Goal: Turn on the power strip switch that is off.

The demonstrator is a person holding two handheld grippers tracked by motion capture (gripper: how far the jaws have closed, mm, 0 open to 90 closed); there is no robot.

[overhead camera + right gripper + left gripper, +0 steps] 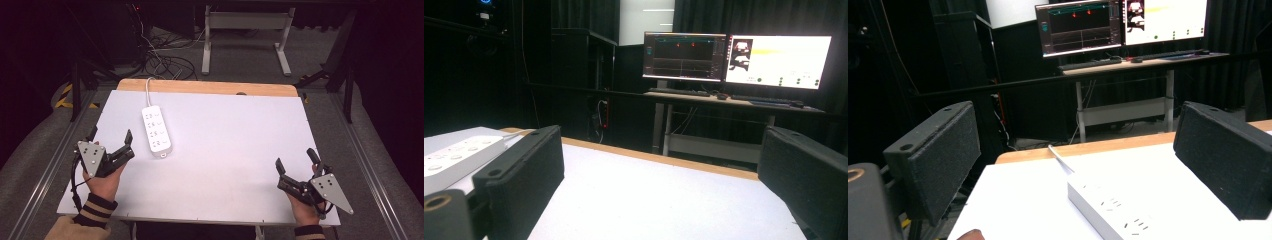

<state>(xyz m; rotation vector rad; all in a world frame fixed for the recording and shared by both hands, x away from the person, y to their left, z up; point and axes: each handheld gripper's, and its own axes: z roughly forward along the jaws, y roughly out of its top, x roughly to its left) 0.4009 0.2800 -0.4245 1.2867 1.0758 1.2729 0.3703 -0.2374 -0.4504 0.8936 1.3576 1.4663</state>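
— Dark room beyond, two lit monitors [734, 57] on a far desk; white table [225, 150] with a wooden far edge up front.
— And on it?
— White power strip [156, 131], lying flat left of centre, cord running off the far edge.
— Tools?
— Left tool [111, 141] just beside the strip, jaws wide apart, empty. Right tool [296, 161] well apart at the near right corner, jaws spread too, gripping nothing.

Glossy white plastic power strip [156, 131], matt white table [230, 150], wooden edge
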